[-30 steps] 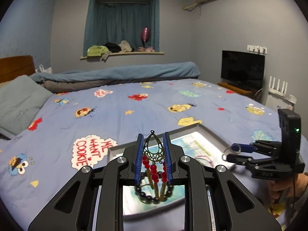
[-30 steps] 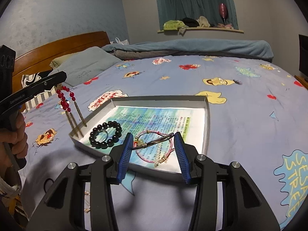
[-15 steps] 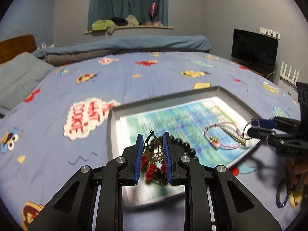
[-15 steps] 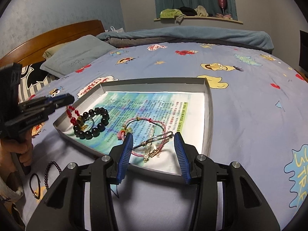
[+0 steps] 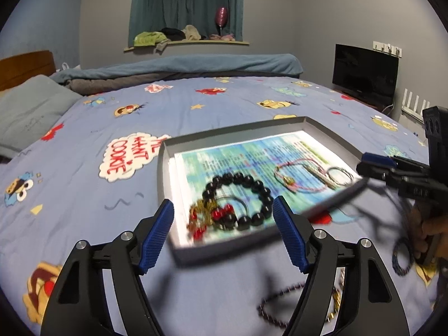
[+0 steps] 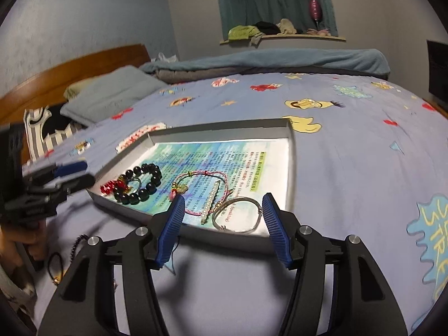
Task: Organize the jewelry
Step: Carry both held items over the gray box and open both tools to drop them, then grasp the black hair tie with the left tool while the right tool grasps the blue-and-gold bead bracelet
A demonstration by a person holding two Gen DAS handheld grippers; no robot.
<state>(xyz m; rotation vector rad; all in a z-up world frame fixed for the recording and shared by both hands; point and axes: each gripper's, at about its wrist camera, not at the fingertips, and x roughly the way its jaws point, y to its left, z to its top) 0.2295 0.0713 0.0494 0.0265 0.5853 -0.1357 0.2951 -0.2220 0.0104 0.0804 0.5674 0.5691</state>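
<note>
While a cartoon-print bed (image 5: 196,117) fills the room under a curtained window (image 5: 184,2), a grey tray (image 6: 291,168) lies on it holding a black bead bracelet (image 6: 142,184), red-bead earring (image 6: 112,187), pink cord bracelet (image 6: 201,193) and silver bangle (image 6: 238,215). Only the left view shows the TV (image 5: 364,75). Both the left gripper (image 5: 224,232) and right gripper (image 6: 222,224) have fingers apart, empty.

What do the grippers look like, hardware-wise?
Both match: the left gripper and right gripper have matte black angular linkage arms with silver pivot bolts and blue ribbed finger pads. Seen side-on, each shows a black body with faint, unreadable white lettering. No cables visible.
</note>
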